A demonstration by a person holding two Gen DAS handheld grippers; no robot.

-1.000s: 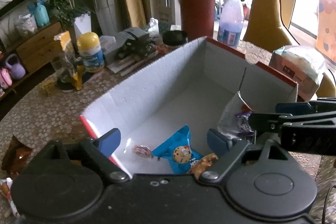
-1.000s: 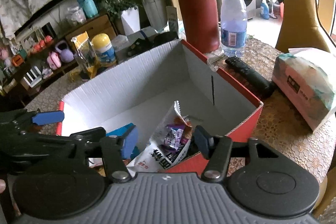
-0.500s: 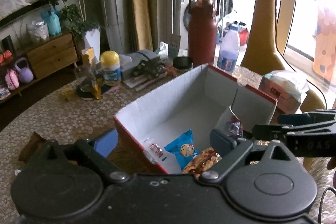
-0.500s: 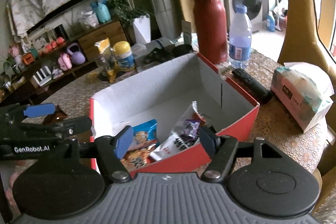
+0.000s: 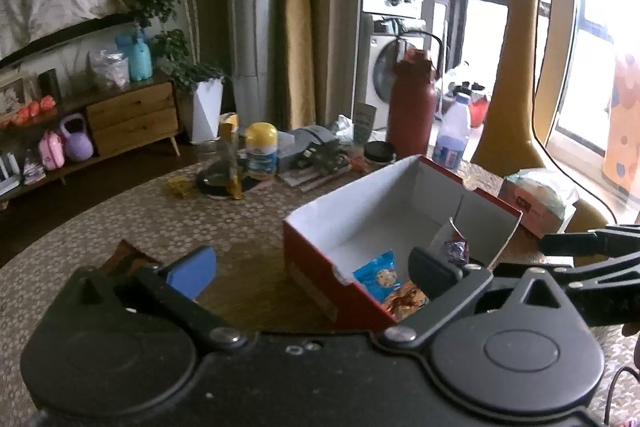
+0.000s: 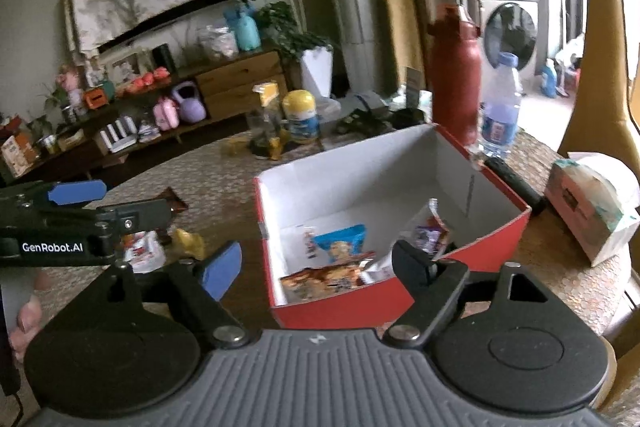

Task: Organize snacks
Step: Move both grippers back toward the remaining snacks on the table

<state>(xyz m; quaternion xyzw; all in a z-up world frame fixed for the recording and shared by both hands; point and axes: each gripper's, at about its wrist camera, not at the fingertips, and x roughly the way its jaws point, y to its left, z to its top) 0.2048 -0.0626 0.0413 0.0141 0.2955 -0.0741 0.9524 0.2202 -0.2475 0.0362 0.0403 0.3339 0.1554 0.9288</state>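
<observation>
Snacks (image 6: 340,247) half-hidden in our red box (image 6: 400,301); both our left gripper (image 5: 310,267) and right gripper (image 6: 318,261) empty, jaws opening, bare tabletop (image 5: 120,211) leftward.

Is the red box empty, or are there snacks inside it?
Not empty: the red box holds several snack packets, including a blue cookie packet, lying at its near end.

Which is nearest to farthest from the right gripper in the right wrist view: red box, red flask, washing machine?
From the right gripper, jaws opening, nothing between them:
1. Red box, just ahead on the table.
2. Red flask, behind the box, right.
3. Washing machine, far back, right.
</observation>
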